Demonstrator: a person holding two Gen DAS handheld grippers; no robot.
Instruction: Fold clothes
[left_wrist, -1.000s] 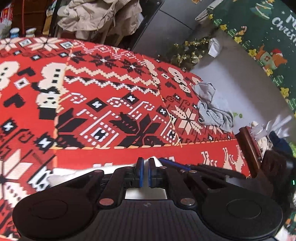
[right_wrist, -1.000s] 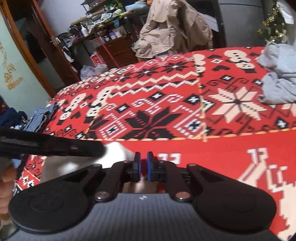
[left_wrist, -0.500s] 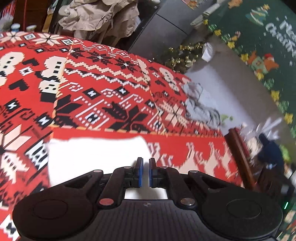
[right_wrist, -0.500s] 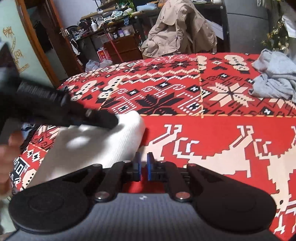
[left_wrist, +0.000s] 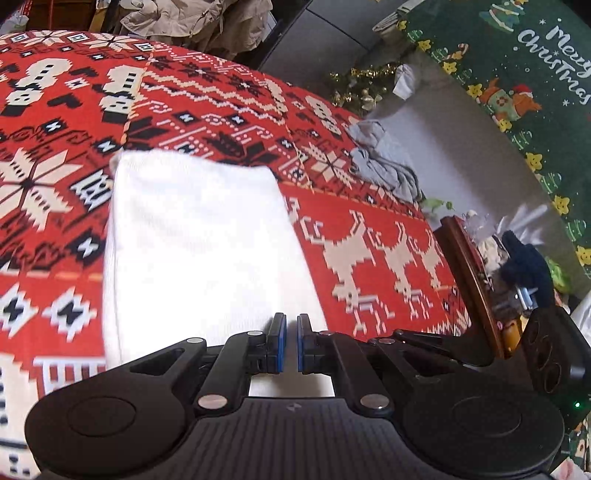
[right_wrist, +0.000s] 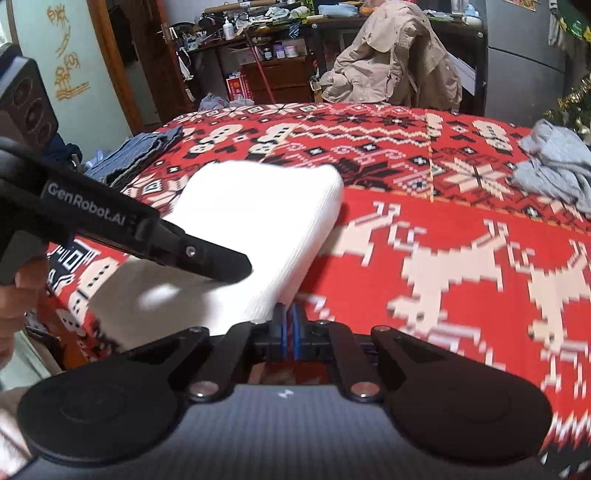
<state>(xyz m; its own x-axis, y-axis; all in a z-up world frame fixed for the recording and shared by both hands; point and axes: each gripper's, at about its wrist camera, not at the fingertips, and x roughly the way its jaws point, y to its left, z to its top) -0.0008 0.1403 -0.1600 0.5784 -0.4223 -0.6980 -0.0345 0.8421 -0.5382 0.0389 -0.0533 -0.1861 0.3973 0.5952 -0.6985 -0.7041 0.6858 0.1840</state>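
Two grippers work one white garment (left_wrist: 199, 236), and the coming move turns on how that cloth lies from each pair of fingers. In the left wrist view the garment is a long folded strip on the red patterned bed cover (left_wrist: 388, 258), its long axis running from the near edge of the bed, under the left gripper (left_wrist: 288, 341), away toward the far side; its far end is squared off and lies flat. The left gripper's fingers are clenched, with only a thin slit between the blue pads, and the near end of the cloth passes beneath them, so they appear to pinch its near hem, though the contact itself is hidden. In the right wrist view the same strip runs from the near left up and away, and the right gripper (right_wrist: 288, 326) sits at the strip's right-hand near corner, its fingers clenched too and seemingly nipping the cloth's edge. The left gripper's fingers (right_wrist: 221, 264) reach over the middle of that near end from the left. So both grippers are at the near end, side by side, the right one nearer the bed's open red middle. A crumpled grey garment (right_wrist: 554, 166) lies well apart at the far right edge. My reading is that any further fold must carry the near end away along the long axis.
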